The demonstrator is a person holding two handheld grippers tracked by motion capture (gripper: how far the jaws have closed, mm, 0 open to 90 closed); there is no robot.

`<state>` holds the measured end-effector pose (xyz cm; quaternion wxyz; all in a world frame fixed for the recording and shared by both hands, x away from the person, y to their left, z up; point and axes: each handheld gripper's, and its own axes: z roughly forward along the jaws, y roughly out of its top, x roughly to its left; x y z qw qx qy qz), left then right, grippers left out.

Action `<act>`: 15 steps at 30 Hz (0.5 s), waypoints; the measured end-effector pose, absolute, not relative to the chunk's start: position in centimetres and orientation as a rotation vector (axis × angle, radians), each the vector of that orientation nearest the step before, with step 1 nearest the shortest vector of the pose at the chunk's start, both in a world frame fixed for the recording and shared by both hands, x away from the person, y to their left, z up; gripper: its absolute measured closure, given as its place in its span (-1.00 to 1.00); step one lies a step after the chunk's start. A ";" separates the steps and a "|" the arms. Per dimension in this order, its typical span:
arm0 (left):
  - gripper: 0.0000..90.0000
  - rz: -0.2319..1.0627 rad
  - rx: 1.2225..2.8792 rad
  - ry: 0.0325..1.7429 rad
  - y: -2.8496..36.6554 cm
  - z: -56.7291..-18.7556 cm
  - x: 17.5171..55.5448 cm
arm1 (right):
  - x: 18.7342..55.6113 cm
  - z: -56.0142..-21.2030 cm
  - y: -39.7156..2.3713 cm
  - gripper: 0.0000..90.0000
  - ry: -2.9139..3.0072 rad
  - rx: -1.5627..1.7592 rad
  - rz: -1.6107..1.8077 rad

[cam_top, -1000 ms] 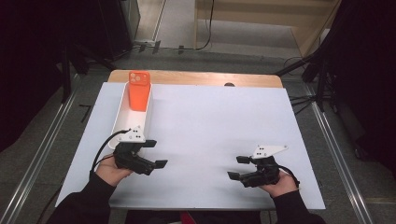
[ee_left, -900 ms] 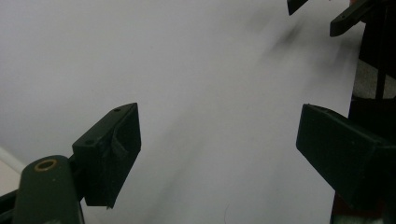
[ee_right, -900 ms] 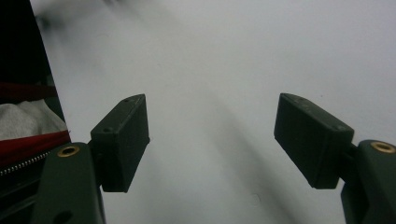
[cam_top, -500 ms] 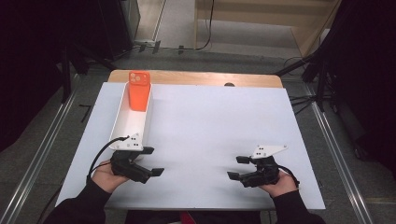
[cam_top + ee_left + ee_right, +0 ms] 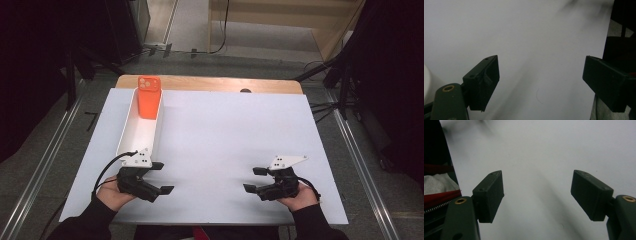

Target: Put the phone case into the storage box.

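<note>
The left gripper has drawn back from the near end of the tray toward the table's near edge since a second ago; the right gripper has kept its place. The phone is orange, with a camera block at its top corner, and it leans upright against the far end wall of the tray, at the far left of the table. The tray is long, white and narrow, running from the far edge toward the left gripper, which sits just beyond its near end. Both grippers rest low at the near edge, well apart, jaws wide with nothing between them but bare white tabletop. Nothing lies between the left gripper and the tray.
</note>
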<state>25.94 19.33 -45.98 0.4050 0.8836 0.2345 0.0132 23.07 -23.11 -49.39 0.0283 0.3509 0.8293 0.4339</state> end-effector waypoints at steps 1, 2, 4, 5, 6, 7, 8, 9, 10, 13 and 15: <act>-0.68 0.030 2.227 0.594 19.4 -46.0 25.9 | 23.1 -49.4 -23.1 -0.44 2.559 1.085 1.339; -0.68 0.024 2.222 0.597 19.5 -46.1 25.9 | 23.1 -49.4 -23.1 -0.44 2.559 1.086 1.339; -0.68 0.026 2.231 0.597 19.7 -46.2 25.7 | 23.1 -49.4 -23.1 -0.44 2.559 1.086 1.338; -0.68 0.024 2.232 0.598 19.7 -46.3 25.7 | 23.1 -49.4 -23.1 -0.44 2.559 1.086 1.339; -0.68 0.027 2.232 0.598 19.8 -46.3 25.6 | 23.1 -49.4 -23.1 -0.44 2.559 1.086 1.339; -0.68 0.024 2.231 0.592 19.9 -46.3 25.5 | 23.1 -49.4 -23.1 -0.44 2.560 1.085 1.339; -0.68 0.024 2.231 0.591 20.0 -46.3 25.5 | 23.1 -49.4 -23.1 -0.44 2.560 1.085 1.338; -0.68 0.026 2.233 0.589 20.1 -46.3 25.5 | 23.1 -49.4 -23.1 -0.44 2.560 1.085 1.339; -0.68 0.024 2.235 0.584 20.2 -46.4 25.4 | 23.1 -49.4 -23.1 -0.44 2.559 1.085 1.338; -0.68 0.027 2.240 0.586 20.3 -46.5 25.3 | 23.1 -49.4 -23.1 -0.44 2.561 1.088 1.337; -0.68 0.026 2.241 0.591 20.4 -46.6 25.3 | 23.1 -49.4 -23.1 -0.44 2.562 1.086 1.336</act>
